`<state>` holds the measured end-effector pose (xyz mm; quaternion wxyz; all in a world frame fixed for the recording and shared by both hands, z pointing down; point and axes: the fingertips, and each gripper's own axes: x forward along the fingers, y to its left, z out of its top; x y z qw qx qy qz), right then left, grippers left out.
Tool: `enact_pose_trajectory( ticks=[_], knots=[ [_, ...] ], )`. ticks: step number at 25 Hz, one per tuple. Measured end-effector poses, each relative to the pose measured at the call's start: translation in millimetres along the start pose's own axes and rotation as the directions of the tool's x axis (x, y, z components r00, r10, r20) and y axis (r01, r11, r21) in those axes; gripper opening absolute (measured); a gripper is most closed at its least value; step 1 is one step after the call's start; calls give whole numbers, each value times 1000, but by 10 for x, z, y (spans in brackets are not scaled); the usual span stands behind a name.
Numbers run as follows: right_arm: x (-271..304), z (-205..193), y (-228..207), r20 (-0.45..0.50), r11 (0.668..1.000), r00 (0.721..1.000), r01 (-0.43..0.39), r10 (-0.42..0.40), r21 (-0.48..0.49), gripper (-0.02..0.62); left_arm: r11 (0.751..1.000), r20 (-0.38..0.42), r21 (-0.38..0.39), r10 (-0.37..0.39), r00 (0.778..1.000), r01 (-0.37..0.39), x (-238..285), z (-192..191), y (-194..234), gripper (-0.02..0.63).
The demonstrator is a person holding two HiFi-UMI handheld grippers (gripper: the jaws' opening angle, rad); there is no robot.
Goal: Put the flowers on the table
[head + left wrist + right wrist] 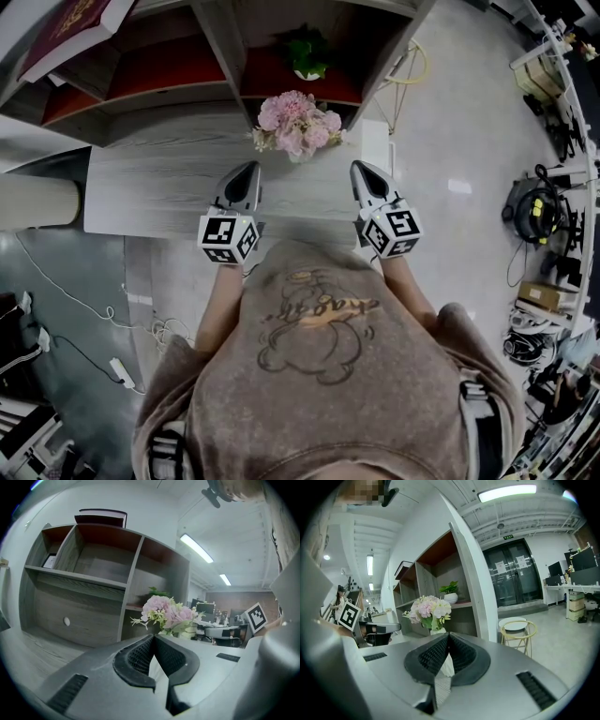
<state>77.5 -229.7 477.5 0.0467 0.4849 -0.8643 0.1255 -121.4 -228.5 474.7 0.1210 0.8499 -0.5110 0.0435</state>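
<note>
The wooden shelf unit (217, 37) carries a dark red book (70, 23) on its top at the left. One compartment further right holds a potted green plant (307, 52). The left gripper (251, 169) hangs over the table (150, 187), jaws pressed together on nothing. The flowers (298, 124), a pink and cream bunch in a white vase (437, 631), stand at the table's far edge by the shelf, beyond both grippers. The right gripper (360, 167) is likewise closed and empty.

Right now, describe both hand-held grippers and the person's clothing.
The left hand-held gripper and right hand-held gripper are grey tapered shells with black ribbed pads. Each carries a white cube with black square markers. The person wears a brownish short-sleeved T-shirt with a cartoon print.
</note>
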Motion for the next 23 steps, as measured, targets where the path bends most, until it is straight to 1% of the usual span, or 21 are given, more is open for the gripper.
enact_pose_trajectory(
  ticks=[23],
  knots=[
    [61, 22, -46, -3, 1000, 1000, -9, 9, 1, -5, 1000, -9, -12, -17, 1000, 17, 98, 0, -6, 18]
  ],
)
